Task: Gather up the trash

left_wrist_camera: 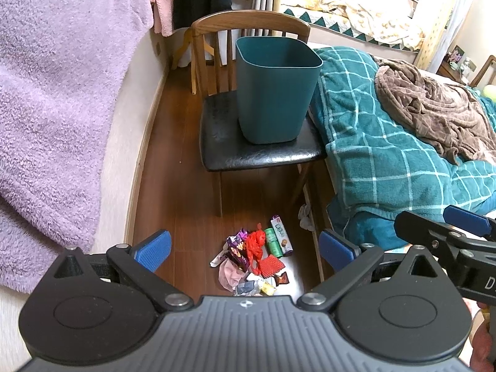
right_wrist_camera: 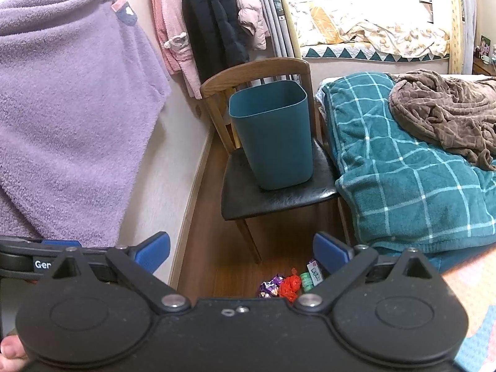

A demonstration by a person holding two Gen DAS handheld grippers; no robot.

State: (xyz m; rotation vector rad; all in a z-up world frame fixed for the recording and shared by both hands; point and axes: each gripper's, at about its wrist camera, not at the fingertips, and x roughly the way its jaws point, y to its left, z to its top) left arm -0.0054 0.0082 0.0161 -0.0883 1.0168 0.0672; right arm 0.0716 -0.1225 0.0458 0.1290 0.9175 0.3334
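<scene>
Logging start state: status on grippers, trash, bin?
Both grippers open, empty. Trash pile on floor, untouched. Bin on chair. Nothing blocking.

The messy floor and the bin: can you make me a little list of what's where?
bin: teal plastic wastebasket, upright on the seat
seat: black-cushioned wooden chair, beside the bed
trash: pile of colourful wrappers on the wooden floor, in front of the chair
left gripper: open, holding nothing
right gripper: open, holding nothing
bed cover: teal checked blanket
</scene>
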